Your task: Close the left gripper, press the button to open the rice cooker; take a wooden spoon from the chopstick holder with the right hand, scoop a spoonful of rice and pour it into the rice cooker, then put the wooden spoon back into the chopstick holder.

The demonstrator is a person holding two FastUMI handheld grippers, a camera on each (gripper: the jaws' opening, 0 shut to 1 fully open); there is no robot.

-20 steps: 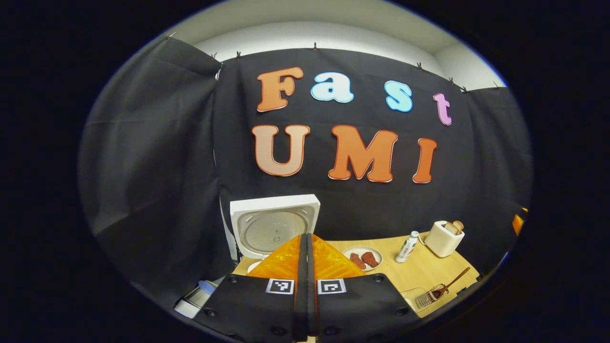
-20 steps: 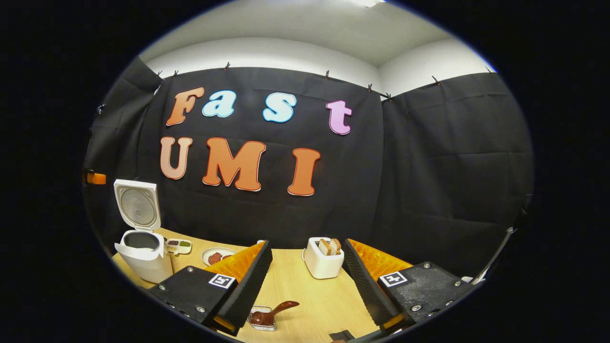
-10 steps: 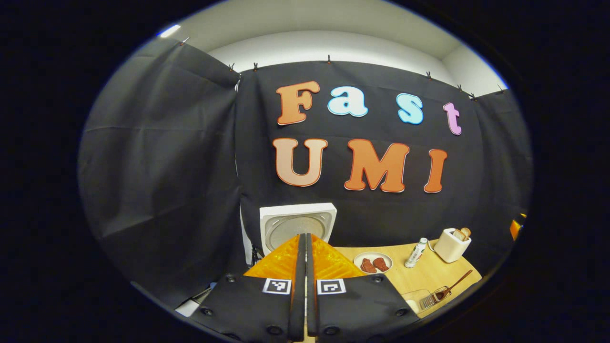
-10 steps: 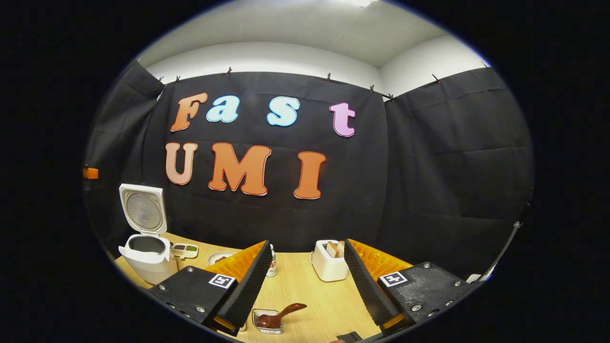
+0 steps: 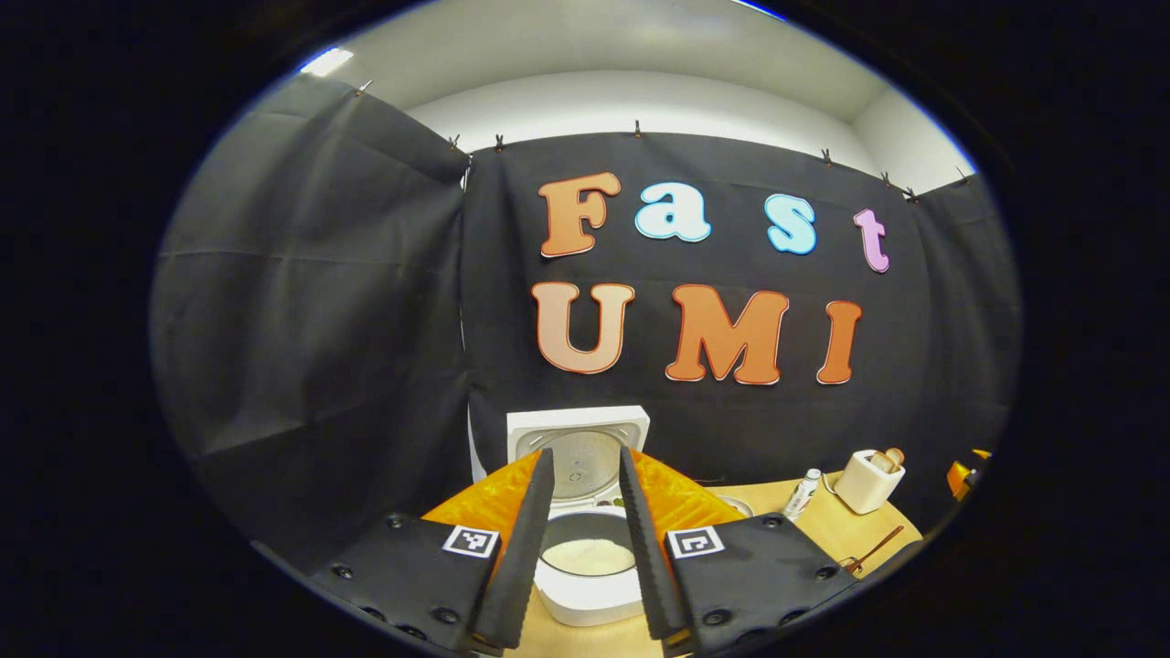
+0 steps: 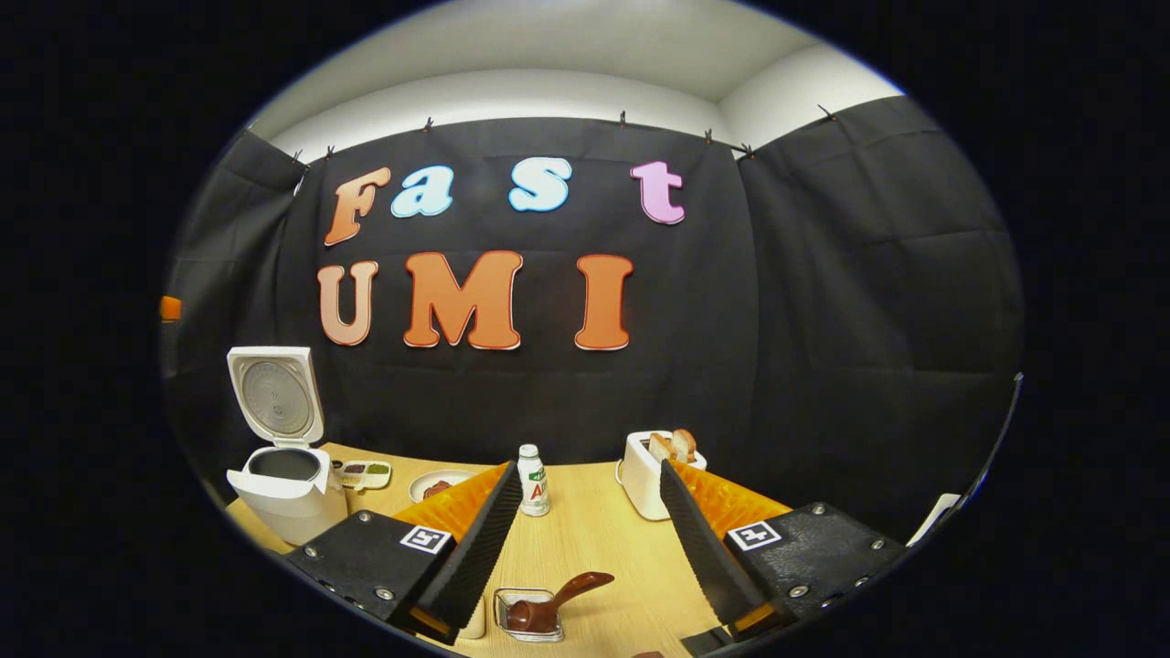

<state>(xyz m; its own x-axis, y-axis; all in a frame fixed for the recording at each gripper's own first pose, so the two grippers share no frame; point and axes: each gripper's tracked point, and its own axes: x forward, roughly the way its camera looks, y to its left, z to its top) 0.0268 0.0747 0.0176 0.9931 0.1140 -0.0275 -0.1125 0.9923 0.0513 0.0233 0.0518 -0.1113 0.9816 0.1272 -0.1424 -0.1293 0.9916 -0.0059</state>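
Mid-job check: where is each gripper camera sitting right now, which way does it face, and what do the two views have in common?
Left gripper view: rides the left gripper, level, facing the open rice cooker close ahead; its own two fingers, parted, frame the pot.
Right gripper view: rides the right gripper, above the table's near edge, facing the back wall; its own parted fingers flank the wooden spoon lying in its holder.
Shared: rice cooker, bottle, toaster, spoon.

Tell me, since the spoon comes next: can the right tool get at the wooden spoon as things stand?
Probably yes. The right tool is open, and the wooden spoon sits in its holder on the table, just ahead between the fingers with nothing across the path.
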